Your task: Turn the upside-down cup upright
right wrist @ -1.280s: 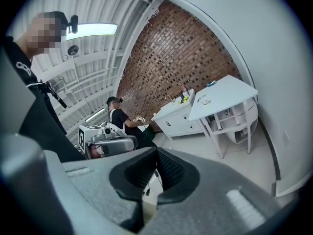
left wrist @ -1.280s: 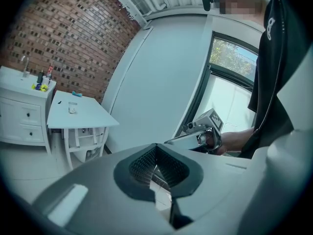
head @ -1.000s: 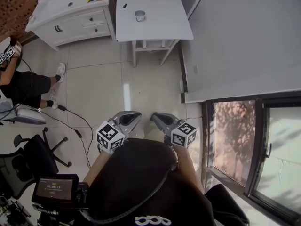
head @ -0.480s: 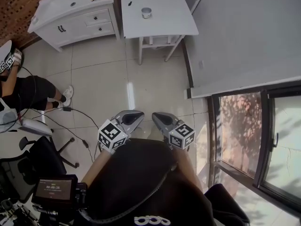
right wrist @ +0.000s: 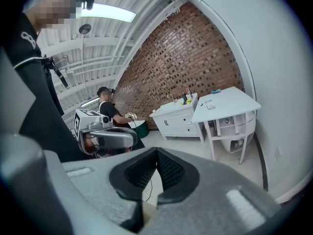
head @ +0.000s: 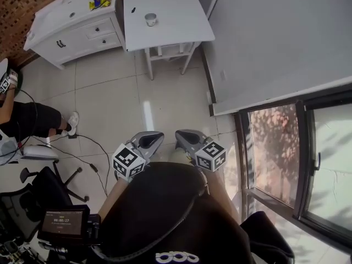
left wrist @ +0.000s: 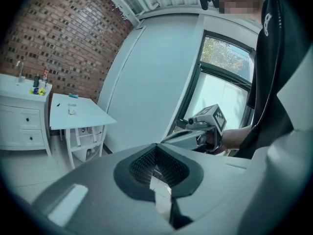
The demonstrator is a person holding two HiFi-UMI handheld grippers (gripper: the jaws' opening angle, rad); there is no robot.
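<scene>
Pale glossy tiled floor (head: 124,100) filled the middle of the head view, with a dark-framed window (head: 297,164) at the lower right. Nearest the camera, at the bottom centre, the person's dark clothing hid both arms. Just above it the grey left gripper (head: 153,138) and grey right gripper (head: 183,137) sat side by side over the tiles, close together but apart, each carrying its marker cube.

In the left gripper view the ribbed black fingers (left wrist: 142,164) were closed together with nothing between them. The right gripper view showed its own fingers (right wrist: 168,170) pressed together and empty as well.

At the left edge a seated person's leg and white shoe (head: 71,123) rested on the floor, with a black cable (head: 93,147) trailing across the tiles and a black office chair (head: 47,187) below.

Farther off, at the upper centre, stood the white rectangular bench (head: 179,15). The small clear cup (head: 150,19) stood on its top, well apart from both grippers and too small to tell which way up. Beside the bench, at the upper left, a white drawer cabinet (head: 77,26) backed onto a red brick wall (head: 22,1).
</scene>
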